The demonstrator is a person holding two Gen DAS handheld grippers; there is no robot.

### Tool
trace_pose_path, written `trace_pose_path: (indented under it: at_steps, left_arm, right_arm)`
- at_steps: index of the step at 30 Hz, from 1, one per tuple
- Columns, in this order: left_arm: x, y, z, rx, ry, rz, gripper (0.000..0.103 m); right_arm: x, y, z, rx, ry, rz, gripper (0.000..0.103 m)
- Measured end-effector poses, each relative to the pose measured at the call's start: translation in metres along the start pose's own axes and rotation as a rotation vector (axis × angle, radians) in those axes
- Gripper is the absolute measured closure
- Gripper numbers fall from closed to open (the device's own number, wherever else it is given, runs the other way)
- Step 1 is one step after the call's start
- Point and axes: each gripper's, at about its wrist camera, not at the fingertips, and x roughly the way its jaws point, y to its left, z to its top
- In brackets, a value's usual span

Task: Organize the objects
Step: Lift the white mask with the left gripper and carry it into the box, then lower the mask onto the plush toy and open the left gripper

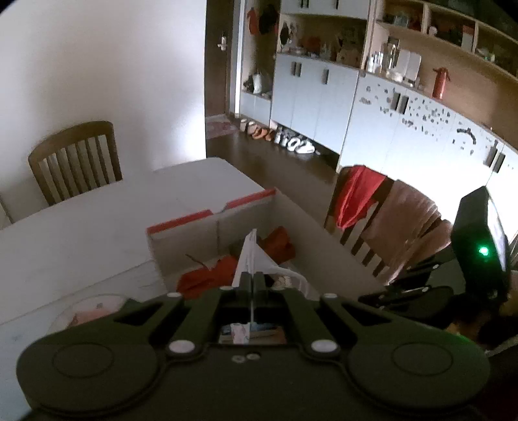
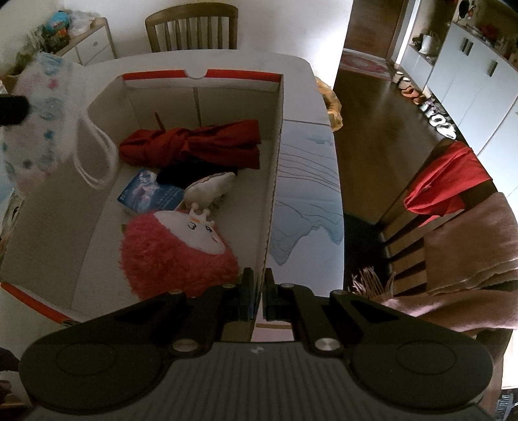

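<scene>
An open cardboard box [image 2: 275, 178] with red-edged rims stands on the white table [image 1: 81, 233]. Inside lie a red cloth [image 2: 200, 142], a blue booklet [image 2: 145, 192], a white shoe-shaped soft toy [image 2: 210, 189] and a pink plush [image 2: 168, 256] with a white face. My right gripper [image 2: 258, 288] is shut on the box's right wall, one finger on each side. My left gripper [image 1: 252, 278] is shut on a white dotted bag [image 1: 249, 252] above the box [image 1: 194, 239]. In the right wrist view the bag [image 2: 35, 129] hangs over the box's left side, rope handles [image 2: 94, 162] dangling, beneath black fingers [image 2: 11, 108].
A wooden chair [image 2: 191, 29] stands at the table's far side. Another chair [image 2: 453, 181] on the right carries a red garment and a pink scarf. A blue-lined mat [image 2: 307, 194] lies right of the box. Cabinets [image 1: 323, 103] and shoes [image 1: 291, 142] line the far wall.
</scene>
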Motion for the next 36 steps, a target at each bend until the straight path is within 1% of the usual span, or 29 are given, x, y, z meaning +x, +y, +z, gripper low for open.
trace_pose_path:
  at_steps: [4,10,17,25,29,32,34,36]
  left_arm:
    - [0.021,-0.009,0.004,0.044,0.018,0.011,0.103]
    - [0.057,-0.017,0.002,0.106,0.076,0.049,0.103]
    - [0.089,-0.022,-0.001,0.142,0.132,0.063,0.103]
    - [0.113,-0.032,-0.008,0.17,0.199,0.027,0.103]
    - [0.122,-0.034,-0.012,0.166,0.236,0.005,0.103]
    - [0.124,-0.035,-0.013,0.157,0.253,-0.01,0.1]
    - [0.125,-0.034,-0.015,0.151,0.26,-0.022,0.093]
    - [0.126,-0.034,-0.017,0.144,0.271,-0.027,0.09]
  right_arm:
    - [0.0,-0.001,0.0,0.0,-0.001,0.003,0.098]
    - [0.0,-0.002,0.001,0.0,-0.002,0.006,0.098]
    - [0.002,-0.003,0.002,-0.008,-0.004,0.006,0.098]
    - [0.002,-0.004,0.002,-0.01,-0.003,0.01,0.098]
    - [0.002,-0.003,0.001,-0.01,-0.003,0.01,0.098]
    - [0.002,-0.004,0.002,-0.008,-0.003,0.011,0.098]
    - [0.003,-0.004,0.002,-0.006,-0.002,0.013,0.098]
    - [0.003,-0.003,0.002,-0.005,-0.002,0.014,0.098]
